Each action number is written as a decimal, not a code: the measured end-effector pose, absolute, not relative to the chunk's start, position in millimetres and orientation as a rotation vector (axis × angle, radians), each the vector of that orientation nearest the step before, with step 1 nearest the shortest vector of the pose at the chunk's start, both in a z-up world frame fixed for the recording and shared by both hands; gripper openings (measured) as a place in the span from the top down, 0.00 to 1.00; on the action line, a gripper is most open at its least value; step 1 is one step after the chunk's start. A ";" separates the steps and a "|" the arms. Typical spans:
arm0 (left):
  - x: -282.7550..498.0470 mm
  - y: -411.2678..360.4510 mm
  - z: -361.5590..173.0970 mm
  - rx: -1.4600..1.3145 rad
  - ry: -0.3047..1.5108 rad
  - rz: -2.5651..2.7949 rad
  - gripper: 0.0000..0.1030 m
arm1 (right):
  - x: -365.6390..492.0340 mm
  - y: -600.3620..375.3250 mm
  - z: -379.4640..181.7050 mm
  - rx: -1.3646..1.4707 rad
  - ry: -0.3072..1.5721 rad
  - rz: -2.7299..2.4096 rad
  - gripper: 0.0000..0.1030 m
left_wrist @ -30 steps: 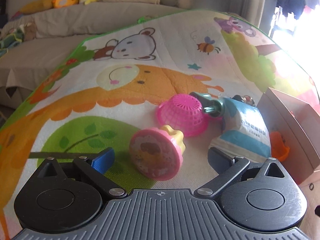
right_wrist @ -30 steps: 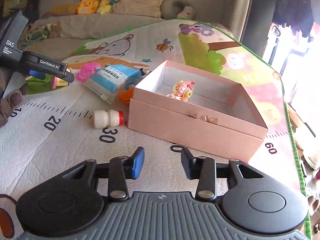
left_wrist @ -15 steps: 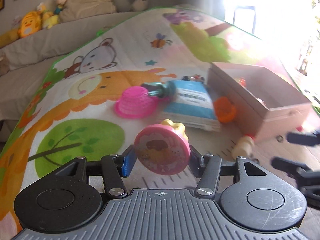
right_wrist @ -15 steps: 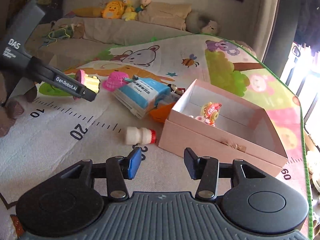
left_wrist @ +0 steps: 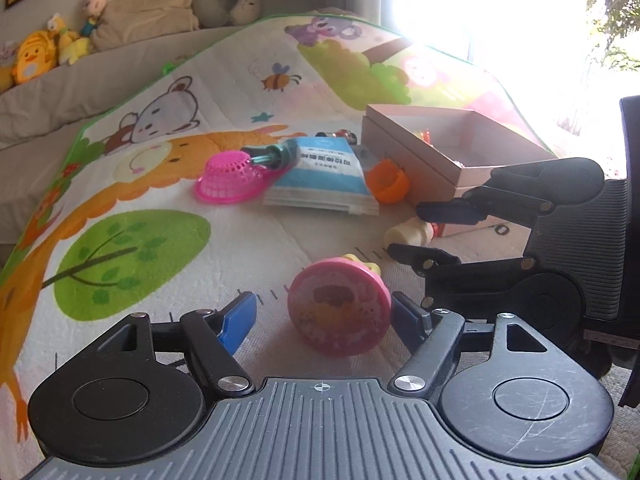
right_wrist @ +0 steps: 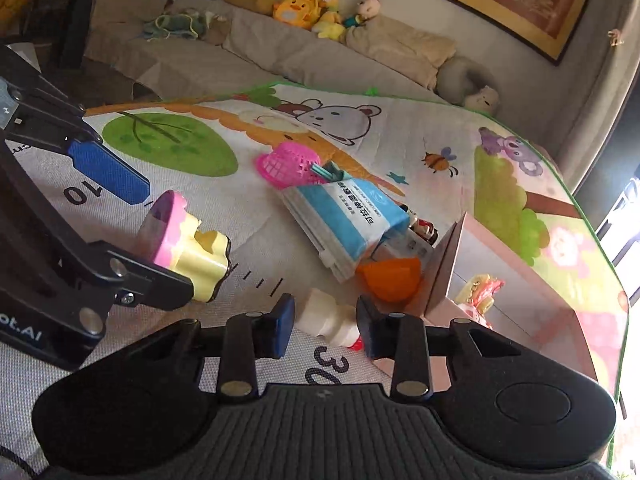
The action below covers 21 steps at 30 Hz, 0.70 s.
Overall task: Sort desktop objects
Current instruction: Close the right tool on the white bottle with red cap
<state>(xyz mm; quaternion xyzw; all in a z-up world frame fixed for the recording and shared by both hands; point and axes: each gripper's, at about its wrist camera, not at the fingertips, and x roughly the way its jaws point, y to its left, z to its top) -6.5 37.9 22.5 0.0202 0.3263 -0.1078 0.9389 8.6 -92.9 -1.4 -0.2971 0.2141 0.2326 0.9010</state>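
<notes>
My left gripper (left_wrist: 324,316) is open around a pink and yellow stamp toy (left_wrist: 339,312), which leans against its right finger with a gap on the left side. In the right wrist view the stamp toy (right_wrist: 188,248) lies on the mat between the left gripper's (right_wrist: 156,236) fingers. My right gripper (right_wrist: 325,326) is open, its fingers on either side of a small white bottle with a red cap (right_wrist: 330,318), not closed on it. The pink box (left_wrist: 452,148) holds a small colourful toy (right_wrist: 480,292).
A pink basket (left_wrist: 228,176), a teal item (left_wrist: 276,154), a blue and white packet (left_wrist: 324,176) and an orange piece (left_wrist: 386,180) lie on the play mat (left_wrist: 120,208) left of the box. A sofa with plush toys (right_wrist: 304,10) stands behind.
The left gripper carried the stamp toy to the right and has now opened, leaving it on the mat. The right gripper moved forward and down around the white bottle.
</notes>
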 end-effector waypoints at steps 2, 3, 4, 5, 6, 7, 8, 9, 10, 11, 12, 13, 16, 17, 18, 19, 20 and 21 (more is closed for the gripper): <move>-3.8 40.7 19.9 0.027 0.679 -0.204 0.17 | 9.9 -89.2 -3.9 -0.635 0.429 0.483 0.67; -3.5 42.7 18.8 0.016 0.686 -0.198 0.17 | 10.5 -87.8 -5.0 -0.647 0.423 0.478 0.68; -3.6 43.7 18.4 0.009 0.688 -0.196 0.16 | 10.7 -87.7 -4.6 -0.648 0.418 0.475 0.71; -4.3 44.2 18.4 0.006 0.688 -0.193 0.15 | 9.9 -89.0 -3.4 -0.643 0.417 0.481 0.74; -5.2 44.7 18.5 0.006 0.685 -0.189 0.14 | 8.7 -91.2 -0.8 -0.634 0.429 0.491 0.84; -6.0 45.2 18.6 0.006 0.683 -0.185 0.11 | 7.5 -93.6 1.7 -0.623 0.444 0.501 0.85; -6.6 45.7 18.6 0.005 0.681 -0.180 0.10 | 5.6 -96.1 3.6 -0.614 0.457 0.512 0.85; -7.0 46.3 18.6 0.001 0.681 -0.175 0.09 | 2.0 -99.8 5.8 -0.607 0.482 0.530 0.85; -7.1 46.6 18.3 -0.005 0.682 -0.173 0.08 | -1.2 -102.6 7.8 -0.602 0.506 0.547 0.85; -6.9 46.4 17.6 -0.011 0.684 -0.170 0.08 | -3.9 -105.9 10.0 -0.596 0.530 0.567 0.85; -6.6 45.2 16.5 -0.015 0.686 -0.167 0.08 | -7.6 -109.7 12.9 -0.589 0.555 0.583 0.85; -6.2 43.7 15.1 -0.020 0.688 -0.166 0.06 | -11.5 -113.5 16.1 -0.581 0.563 0.579 0.85; -6.7 36.2 8.3 -0.009 0.689 -0.156 0.03 | -14.7 -125.2 26.8 -0.522 0.570 0.530 0.83; -7.3 33.1 6.3 0.008 0.688 -0.151 0.03 | -12.0 -128.4 29.9 -0.481 0.584 0.509 0.81; -8.0 28.8 5.4 0.033 0.691 -0.149 0.03 | -7.5 -131.5 32.5 -0.429 0.606 0.493 0.80; -9.7 25.8 5.6 0.053 0.682 -0.153 0.02 | -1.8 -134.0 34.2 -0.370 0.632 0.486 0.78; -11.2 23.3 5.7 0.071 0.674 -0.156 0.02 | 4.1 -134.9 34.7 -0.319 0.656 0.487 0.76; -12.7 20.6 5.6 0.091 0.669 -0.159 0.02 | 13.8 -134.9 33.8 -0.253 0.691 0.484 0.72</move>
